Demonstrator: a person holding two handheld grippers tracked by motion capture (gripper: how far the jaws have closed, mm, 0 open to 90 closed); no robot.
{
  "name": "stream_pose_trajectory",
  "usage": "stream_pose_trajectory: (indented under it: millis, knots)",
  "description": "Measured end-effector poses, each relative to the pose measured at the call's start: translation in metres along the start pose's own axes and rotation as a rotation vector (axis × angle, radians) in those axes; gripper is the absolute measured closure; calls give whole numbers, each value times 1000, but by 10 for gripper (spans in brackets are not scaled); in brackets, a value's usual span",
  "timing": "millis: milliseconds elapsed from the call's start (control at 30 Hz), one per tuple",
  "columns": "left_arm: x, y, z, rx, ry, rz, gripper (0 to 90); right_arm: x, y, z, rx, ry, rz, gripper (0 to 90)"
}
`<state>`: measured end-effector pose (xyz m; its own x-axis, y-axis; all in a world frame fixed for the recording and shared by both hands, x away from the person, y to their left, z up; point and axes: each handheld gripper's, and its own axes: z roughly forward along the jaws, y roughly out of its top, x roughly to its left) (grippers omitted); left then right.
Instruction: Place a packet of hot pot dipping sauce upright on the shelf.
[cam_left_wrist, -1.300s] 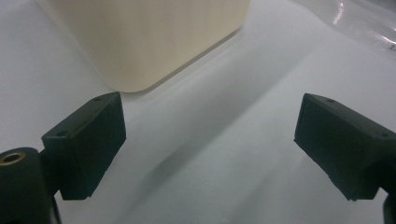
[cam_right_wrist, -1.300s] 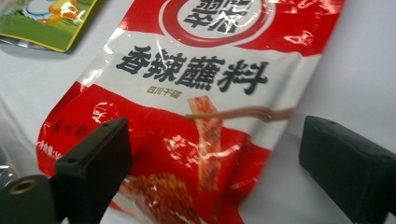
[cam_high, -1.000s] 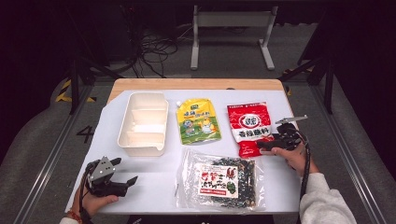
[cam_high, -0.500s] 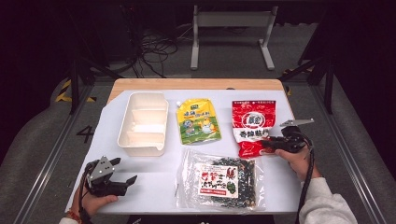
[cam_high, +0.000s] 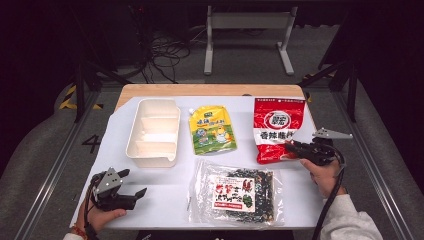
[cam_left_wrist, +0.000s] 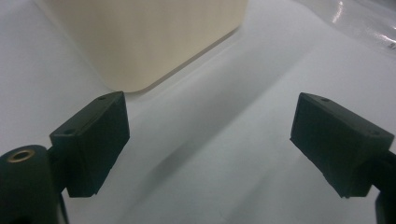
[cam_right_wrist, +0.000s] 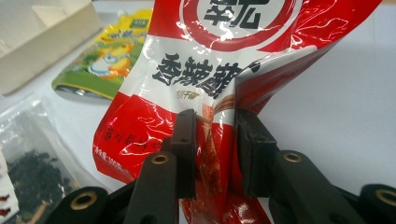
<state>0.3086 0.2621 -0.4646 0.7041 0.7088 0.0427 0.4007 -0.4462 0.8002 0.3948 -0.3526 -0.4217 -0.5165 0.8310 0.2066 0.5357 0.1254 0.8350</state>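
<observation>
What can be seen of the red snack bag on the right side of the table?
The red snack bag is a glossy, crinkled plastic pouch with a white band of black characters and a round red-and-white logo near its top. It lies on the white table cover, right of the yellow pouch and beyond the clear seaweed packet. The right tongs have just been closing and now pinch a fold at its near right edge, which bunches and lifts there.

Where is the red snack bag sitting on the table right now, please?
In the high view the red snack bag lies at the table's right side, beside the yellow pouch, its lower edge pinched by the right gripper.
</observation>
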Motion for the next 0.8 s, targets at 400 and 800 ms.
stream_pose_trajectory:
  millis: [400,800]
  knots:
    - [2,0,0,-9,16,-15,98,18,21,4,-147,14,-13,704]
    - [1,0,-1,-15,3,9,98,89,78,46,-214,54,-139,705]
